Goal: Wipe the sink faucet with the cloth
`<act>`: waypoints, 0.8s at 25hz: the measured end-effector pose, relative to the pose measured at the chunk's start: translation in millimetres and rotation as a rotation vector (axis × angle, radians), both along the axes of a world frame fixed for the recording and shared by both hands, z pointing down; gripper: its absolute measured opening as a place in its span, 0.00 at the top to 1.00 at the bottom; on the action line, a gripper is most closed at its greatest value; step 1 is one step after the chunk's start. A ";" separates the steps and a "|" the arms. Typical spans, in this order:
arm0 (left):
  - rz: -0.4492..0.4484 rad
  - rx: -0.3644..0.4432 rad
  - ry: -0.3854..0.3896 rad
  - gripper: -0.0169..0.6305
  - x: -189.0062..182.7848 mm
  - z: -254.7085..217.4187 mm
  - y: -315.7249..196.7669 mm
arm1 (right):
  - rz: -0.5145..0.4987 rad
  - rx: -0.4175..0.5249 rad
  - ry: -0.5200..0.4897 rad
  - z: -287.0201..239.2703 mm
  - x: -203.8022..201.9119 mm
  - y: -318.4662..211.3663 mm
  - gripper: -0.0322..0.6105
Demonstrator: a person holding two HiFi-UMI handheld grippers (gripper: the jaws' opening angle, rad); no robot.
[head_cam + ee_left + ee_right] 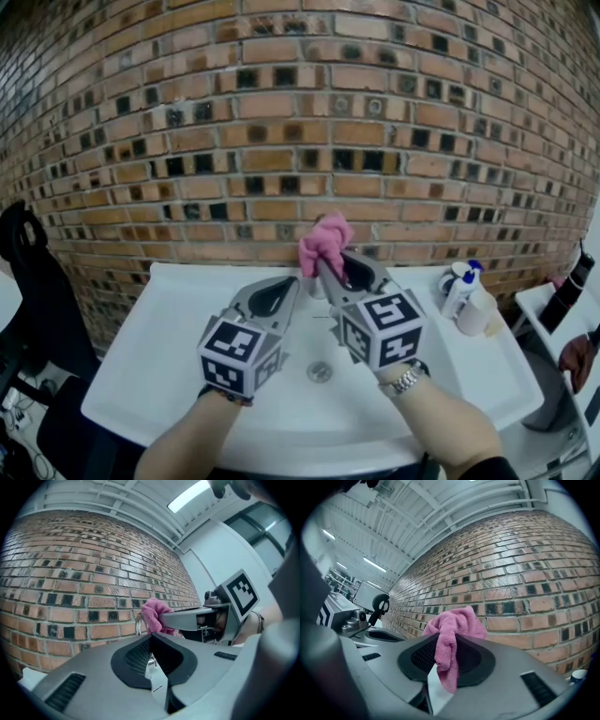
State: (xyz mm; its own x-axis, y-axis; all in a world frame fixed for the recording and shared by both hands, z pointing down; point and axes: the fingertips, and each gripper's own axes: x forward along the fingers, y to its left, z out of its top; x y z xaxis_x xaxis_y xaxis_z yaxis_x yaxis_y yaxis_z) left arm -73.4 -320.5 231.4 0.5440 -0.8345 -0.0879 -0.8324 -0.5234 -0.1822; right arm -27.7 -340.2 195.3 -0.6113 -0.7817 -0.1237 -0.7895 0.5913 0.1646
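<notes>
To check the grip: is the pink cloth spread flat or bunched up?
Bunched up. The pink cloth is a crumpled wad clamped in the right gripper, bulging past its jaws.

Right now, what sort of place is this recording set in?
Probably a washbasin corner inside a large workshop or lab hall: a white sink with a drain stands against a brick wall, under long ceiling strip lights.

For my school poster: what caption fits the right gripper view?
The right gripper clamps a pink cloth in front of a brick wall.
</notes>
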 end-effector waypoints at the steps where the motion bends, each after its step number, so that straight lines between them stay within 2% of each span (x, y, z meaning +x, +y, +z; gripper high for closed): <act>1: 0.000 0.000 0.000 0.97 -0.2 0.0 -1.7 | -0.001 0.003 0.000 -1.3 0.0 -1.0 0.79; 20: -0.017 -0.003 -0.017 0.97 -5.2 -2.3 -30.9 | -0.009 0.032 -0.066 -30.3 11.7 -33.8 0.79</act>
State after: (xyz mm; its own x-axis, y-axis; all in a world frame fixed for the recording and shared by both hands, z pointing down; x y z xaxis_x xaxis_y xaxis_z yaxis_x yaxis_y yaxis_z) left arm -78.6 -351.4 229.1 0.5309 -0.8440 -0.0766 -0.8382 -0.5096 -0.1945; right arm -16.0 -374.0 165.0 -0.6077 -0.7713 -0.1889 -0.7941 0.5934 0.1317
